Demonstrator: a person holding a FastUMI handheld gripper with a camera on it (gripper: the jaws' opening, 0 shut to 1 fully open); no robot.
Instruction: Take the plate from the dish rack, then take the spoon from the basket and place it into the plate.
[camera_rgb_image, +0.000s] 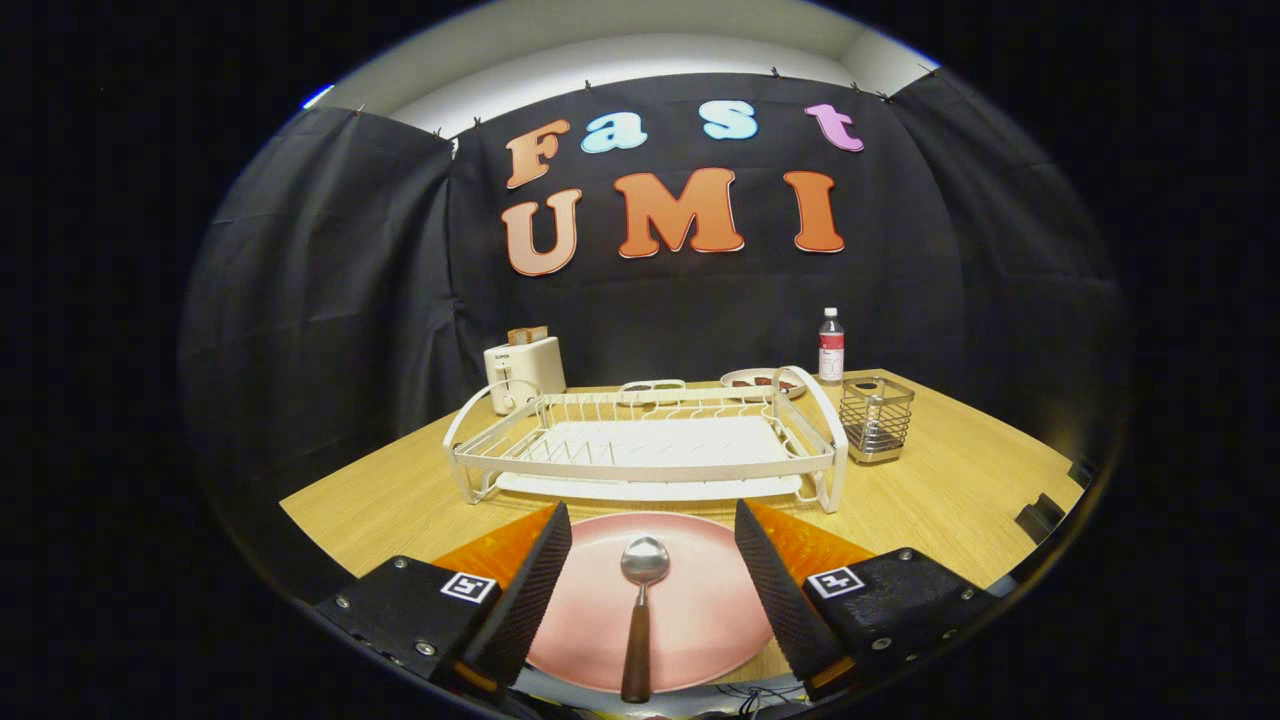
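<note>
A pink plate (690, 600) lies flat on the wooden table, just in front of the white dish rack (645, 470). On the plate rests a spoon (640, 620) with a metal bowl and a dark brown handle, its bowl pointing toward the rack. My gripper (653, 545) hovers over the plate, open, with one black ribbed finger (530, 590) on each side of the spoon and neither touching it. The wire basket (876, 418) stands to the right of the rack.
A white toaster (524, 368) with bread in it stands behind the rack on the left. Behind the rack are a small tray (652, 386), a plate of food (760, 380) and a bottle (831, 346). The table's front edge lies under my fingers.
</note>
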